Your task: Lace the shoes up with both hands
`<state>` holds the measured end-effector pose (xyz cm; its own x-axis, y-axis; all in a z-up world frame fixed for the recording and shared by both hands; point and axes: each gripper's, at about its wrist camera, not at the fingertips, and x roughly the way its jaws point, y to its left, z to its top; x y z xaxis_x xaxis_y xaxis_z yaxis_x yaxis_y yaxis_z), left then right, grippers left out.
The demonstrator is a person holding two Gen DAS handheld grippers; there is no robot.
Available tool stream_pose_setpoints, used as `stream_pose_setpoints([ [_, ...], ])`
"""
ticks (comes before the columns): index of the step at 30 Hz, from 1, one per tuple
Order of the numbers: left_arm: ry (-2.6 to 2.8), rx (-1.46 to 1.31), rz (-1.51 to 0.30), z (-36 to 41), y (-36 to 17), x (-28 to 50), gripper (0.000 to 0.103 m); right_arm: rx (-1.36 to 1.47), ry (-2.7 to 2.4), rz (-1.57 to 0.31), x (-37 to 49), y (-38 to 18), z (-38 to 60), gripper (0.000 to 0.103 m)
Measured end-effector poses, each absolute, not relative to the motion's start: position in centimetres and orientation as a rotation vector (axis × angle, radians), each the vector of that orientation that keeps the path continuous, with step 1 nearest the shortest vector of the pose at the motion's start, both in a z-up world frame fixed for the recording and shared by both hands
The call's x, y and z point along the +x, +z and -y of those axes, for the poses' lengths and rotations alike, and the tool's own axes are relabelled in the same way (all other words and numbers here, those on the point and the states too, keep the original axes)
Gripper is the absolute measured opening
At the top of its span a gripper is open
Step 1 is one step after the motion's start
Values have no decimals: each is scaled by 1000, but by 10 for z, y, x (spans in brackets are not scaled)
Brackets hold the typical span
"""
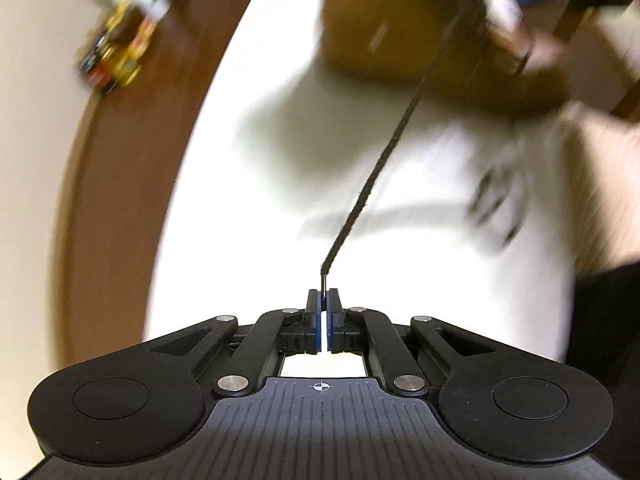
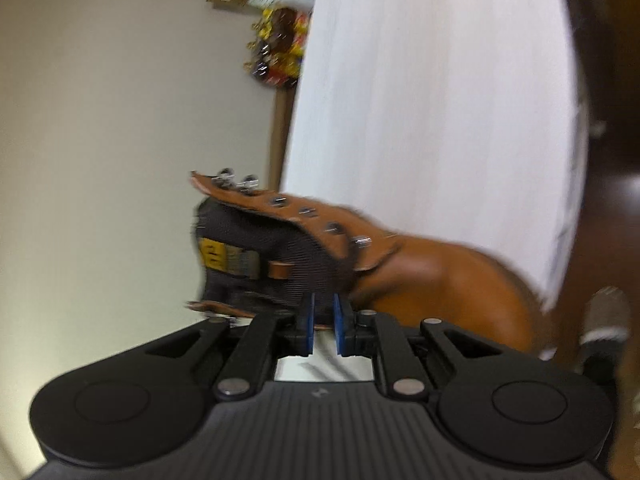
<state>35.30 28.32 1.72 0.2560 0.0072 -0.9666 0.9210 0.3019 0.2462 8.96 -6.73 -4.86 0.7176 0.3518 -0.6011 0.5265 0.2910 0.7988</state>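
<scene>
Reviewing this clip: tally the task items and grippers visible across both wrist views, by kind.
Tan leather boot: 1
Dark braided shoelace: 1
Left gripper, shut on the shoelace: 1
Right gripper, open, nothing between its pads: 1
Total: 4

A brown boot (image 2: 432,276) rests on the white table (image 2: 420,100).

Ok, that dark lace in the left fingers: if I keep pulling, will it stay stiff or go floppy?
The lace looks braided and thin, so probably floppy once slack; it runs straight now only because it is taut. The left gripper pinches its hard tip, which may slip under a harder pull.
</scene>
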Motion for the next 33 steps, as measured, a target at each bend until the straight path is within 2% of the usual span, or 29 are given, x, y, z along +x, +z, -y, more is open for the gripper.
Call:
stream_pose_setpoints([
  [3, -659, 1187, -1160, -304, 1, 373, 2, 1283, -155, -857, 81, -49, 61, 13],
  [12, -497, 1178, -1181, -350, 9, 410, 2, 1088, -11, -967, 103, -43, -9, 13],
  [18, -496, 1135, -1146, -361, 13, 426, 2, 714, 129, -1071, 150, -44, -87, 13],
  [24, -515, 1079, -1116, -364, 14, 445, 2, 201, 226, -1062, 207, -47, -173, 17],
  [28, -559, 1023, -1109, -361, 15, 448, 2, -45, 280, -1069, 232, -57, -214, 17],
  [33, -598, 964, -1108, -365, 15, 449, 2, -174, 268, -1090, 238, -67, -227, 16],
])
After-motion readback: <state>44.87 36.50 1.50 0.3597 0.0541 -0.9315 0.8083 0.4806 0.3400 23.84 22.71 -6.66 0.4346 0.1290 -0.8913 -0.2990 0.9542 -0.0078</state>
